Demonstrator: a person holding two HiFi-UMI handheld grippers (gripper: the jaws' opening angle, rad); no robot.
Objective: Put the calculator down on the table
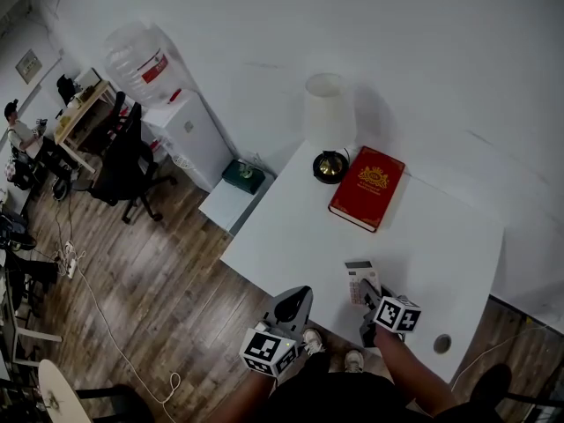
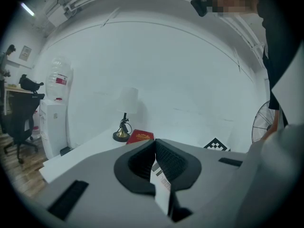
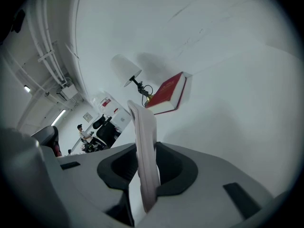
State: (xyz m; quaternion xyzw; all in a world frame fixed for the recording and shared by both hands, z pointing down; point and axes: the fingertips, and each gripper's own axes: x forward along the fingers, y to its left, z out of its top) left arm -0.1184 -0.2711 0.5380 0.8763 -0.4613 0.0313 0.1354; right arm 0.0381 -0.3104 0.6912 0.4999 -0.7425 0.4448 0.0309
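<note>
A light grey calculator (image 1: 359, 280) is held over the near part of the white table (image 1: 291, 236), with my right gripper (image 1: 367, 294) shut on its near end. In the right gripper view the calculator (image 3: 142, 127) shows edge-on, standing up out of the jaws of my right gripper (image 3: 146, 150), with the tabletop below it. My left gripper (image 1: 296, 300) hovers by the table's near-left edge, apart from the calculator. In the left gripper view my left gripper (image 2: 154, 144) has its jaw tips together and holds nothing.
A white-shaded lamp (image 1: 330, 122) and a red book (image 1: 367, 187) sit at the table's far side. A round cable hole (image 1: 442, 344) is near the front right corner. Left of the table stand a water dispenser (image 1: 189, 135), a low white stand (image 1: 225, 203) and an office chair (image 1: 123, 161).
</note>
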